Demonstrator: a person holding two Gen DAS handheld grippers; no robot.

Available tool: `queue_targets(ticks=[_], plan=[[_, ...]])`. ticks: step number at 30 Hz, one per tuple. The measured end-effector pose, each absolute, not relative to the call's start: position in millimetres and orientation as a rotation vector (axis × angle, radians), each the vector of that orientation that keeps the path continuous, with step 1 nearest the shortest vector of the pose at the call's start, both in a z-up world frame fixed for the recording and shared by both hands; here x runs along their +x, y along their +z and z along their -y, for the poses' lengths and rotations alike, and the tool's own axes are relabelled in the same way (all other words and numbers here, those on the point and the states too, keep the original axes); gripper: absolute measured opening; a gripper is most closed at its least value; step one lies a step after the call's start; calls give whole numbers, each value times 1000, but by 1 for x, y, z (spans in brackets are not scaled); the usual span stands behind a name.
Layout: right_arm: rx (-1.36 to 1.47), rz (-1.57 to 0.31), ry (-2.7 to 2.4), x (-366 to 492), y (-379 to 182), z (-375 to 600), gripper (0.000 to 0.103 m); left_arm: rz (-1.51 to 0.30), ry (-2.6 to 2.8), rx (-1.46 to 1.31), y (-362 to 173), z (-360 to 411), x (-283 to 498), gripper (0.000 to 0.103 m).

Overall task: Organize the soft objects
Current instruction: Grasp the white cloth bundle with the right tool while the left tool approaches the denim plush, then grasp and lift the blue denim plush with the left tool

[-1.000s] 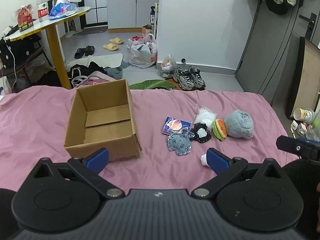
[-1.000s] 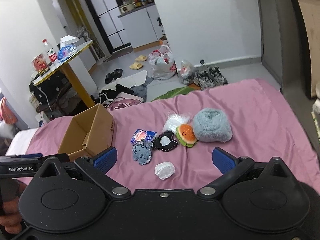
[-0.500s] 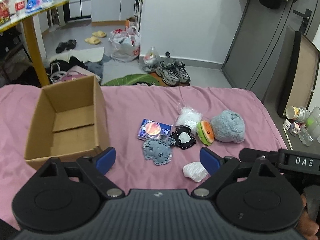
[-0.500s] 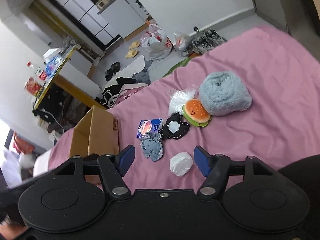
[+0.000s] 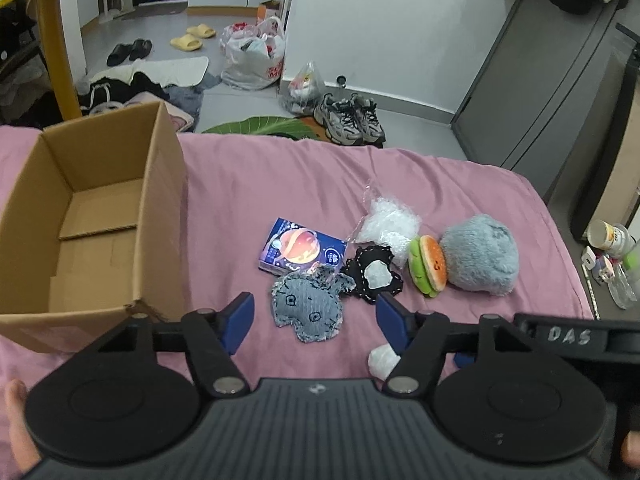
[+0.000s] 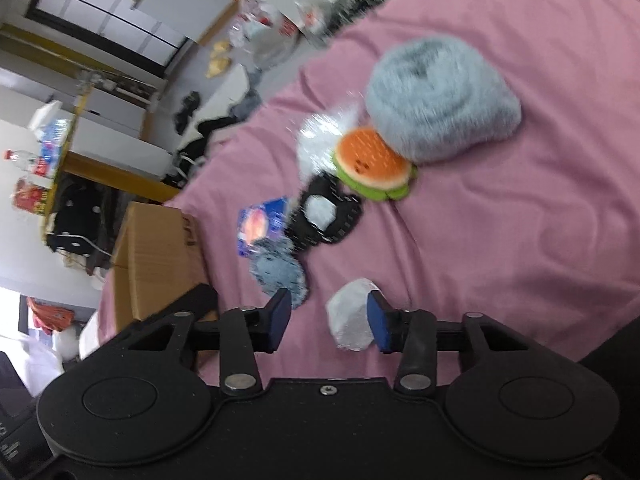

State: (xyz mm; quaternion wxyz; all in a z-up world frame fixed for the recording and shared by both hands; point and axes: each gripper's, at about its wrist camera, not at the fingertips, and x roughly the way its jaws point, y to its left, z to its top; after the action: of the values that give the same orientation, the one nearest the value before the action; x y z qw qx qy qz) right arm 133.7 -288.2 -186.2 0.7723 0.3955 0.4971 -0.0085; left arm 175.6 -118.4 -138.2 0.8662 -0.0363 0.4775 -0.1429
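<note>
Soft things lie in a cluster on the pink bedspread (image 5: pixel 280 184): a grey denim plush (image 5: pixel 308 306), a black patch with a white centre (image 5: pixel 374 276), a burger plush (image 5: pixel 427 266), a fluffy grey ball (image 5: pixel 480 260), a clear crinkly bag (image 5: pixel 388 222), a blue card packet (image 5: pixel 300 250) and a small white wad (image 5: pixel 382 360). My left gripper (image 5: pixel 314 322) is open, its fingers either side of the denim plush. My right gripper (image 6: pixel 329 322) is open, the white wad (image 6: pixel 350 326) between its fingers against the right one. An open cardboard box (image 5: pixel 86 216) stands at left.
The bed's far edge drops to a floor with sneakers (image 5: pixel 348 120), bags and slippers. A yellow-legged table (image 5: pixel 60 40) stands at back left. Small bottles and a jar (image 5: pixel 610 236) sit beside the bed's right edge. The box also shows in the right wrist view (image 6: pixel 160 256).
Both grippers have moved forward and down toward the cluster. The left now frames the denim plush; the right has rolled and narrowed its fingers around the white wad.
</note>
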Motion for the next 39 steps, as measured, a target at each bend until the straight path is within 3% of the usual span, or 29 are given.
queue_targets(ticks=[5, 11, 15, 21, 25, 33, 36, 39], plan=[[869, -1128, -35, 141, -198, 286, 38, -1024, -282, -100, -155, 120, 187, 57], [886, -1179, -30, 151, -211, 284, 38, -1023, -281, -146, -168, 121, 197, 56], [883, -1205, -11, 155, -214, 283, 51, -1048, -273, -139, -181, 126, 202, 56], [858, -1238, 10, 160, -220, 277, 51, -1070, -246, -160, -198, 125, 207, 57], [823, -1243, 24, 164, -224, 272, 45, -1107, -226, -183, -208, 124, 213, 59], [793, -1155, -58, 156, -215, 282, 43, -1120, -227, -244, -217, 123, 215, 58], [787, -1121, -94, 152, -212, 285, 43, -1102, -225, -249, -217, 122, 211, 53], [789, -1102, -91, 149, -209, 286, 43, -1099, -228, -265, -216, 121, 208, 36]])
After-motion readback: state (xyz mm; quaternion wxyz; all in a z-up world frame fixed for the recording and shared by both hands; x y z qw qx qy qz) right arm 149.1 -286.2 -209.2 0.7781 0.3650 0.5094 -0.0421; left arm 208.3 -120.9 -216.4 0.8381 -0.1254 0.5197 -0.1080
